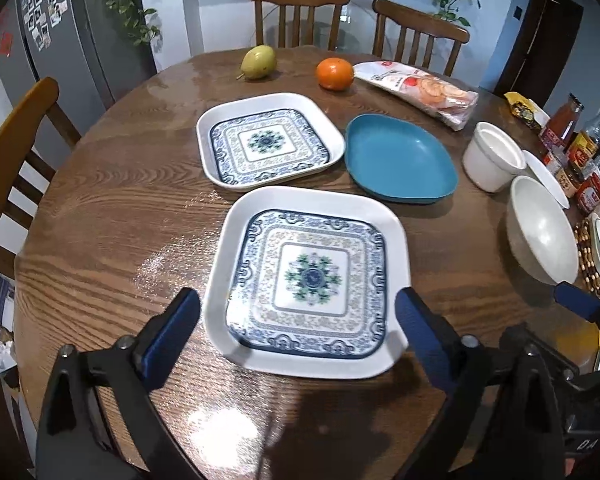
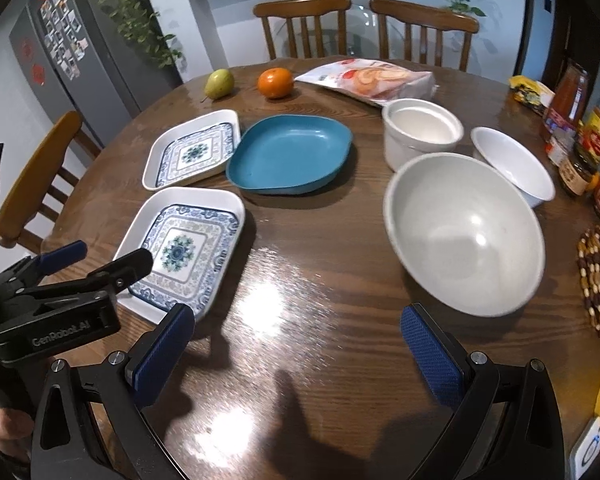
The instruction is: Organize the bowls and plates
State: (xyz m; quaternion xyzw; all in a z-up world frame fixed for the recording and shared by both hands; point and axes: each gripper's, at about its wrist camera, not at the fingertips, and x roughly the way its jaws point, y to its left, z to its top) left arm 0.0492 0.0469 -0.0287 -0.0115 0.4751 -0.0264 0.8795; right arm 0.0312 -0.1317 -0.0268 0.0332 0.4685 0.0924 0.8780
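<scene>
Two square white plates with blue patterns lie on the round wooden table: a near one point(image 1: 312, 280) point(image 2: 184, 250) and a far one point(image 1: 268, 140) point(image 2: 194, 150). A blue dish point(image 1: 400, 158) point(image 2: 290, 154) sits beside the far plate. A large white bowl point(image 2: 464, 232) point(image 1: 540, 230), a small white bowl point(image 2: 512, 164) and a white pot point(image 2: 420, 130) point(image 1: 492, 156) stand at the right. My left gripper point(image 1: 298, 332) is open and straddles the near plate's front edge. My right gripper point(image 2: 298, 340) is open and empty, just short of the large bowl.
A pear point(image 1: 259, 62), an orange point(image 1: 335, 74) and a snack bag point(image 1: 420, 90) lie at the far side. Bottles and jars point(image 2: 584, 128) crowd the right edge, with a beaded mat point(image 2: 596, 280). Chairs point(image 1: 298, 16) surround the table.
</scene>
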